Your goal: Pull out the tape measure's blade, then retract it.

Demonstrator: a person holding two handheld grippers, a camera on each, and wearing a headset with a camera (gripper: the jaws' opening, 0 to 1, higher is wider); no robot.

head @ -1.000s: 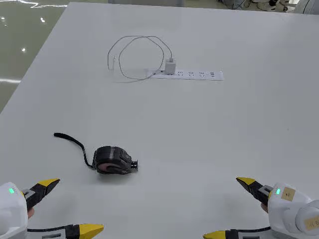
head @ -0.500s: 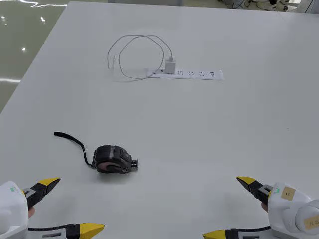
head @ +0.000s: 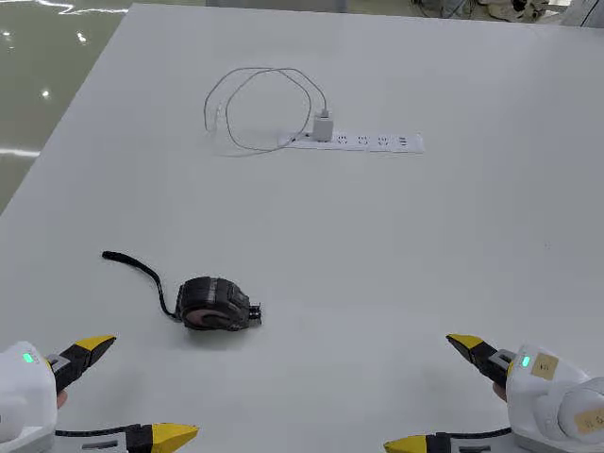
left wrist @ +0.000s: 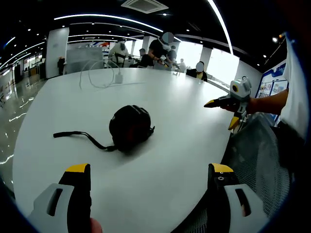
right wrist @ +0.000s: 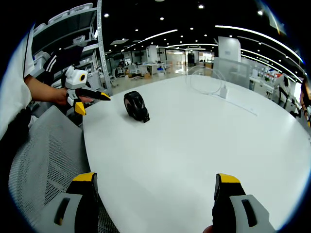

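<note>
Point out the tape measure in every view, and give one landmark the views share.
Head view: tape measure lower left of centre, strap trailing up-left.
Left gripper view: tape measure near centre, strap to its left.
Right gripper view: tape measure upper left of centre.
Shared landmark: white charger with its looped cable, beyond the tape measure.

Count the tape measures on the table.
1. The black tape measure lies on the white table, ahead of the left gripper, its wrist strap trailing left.
</note>
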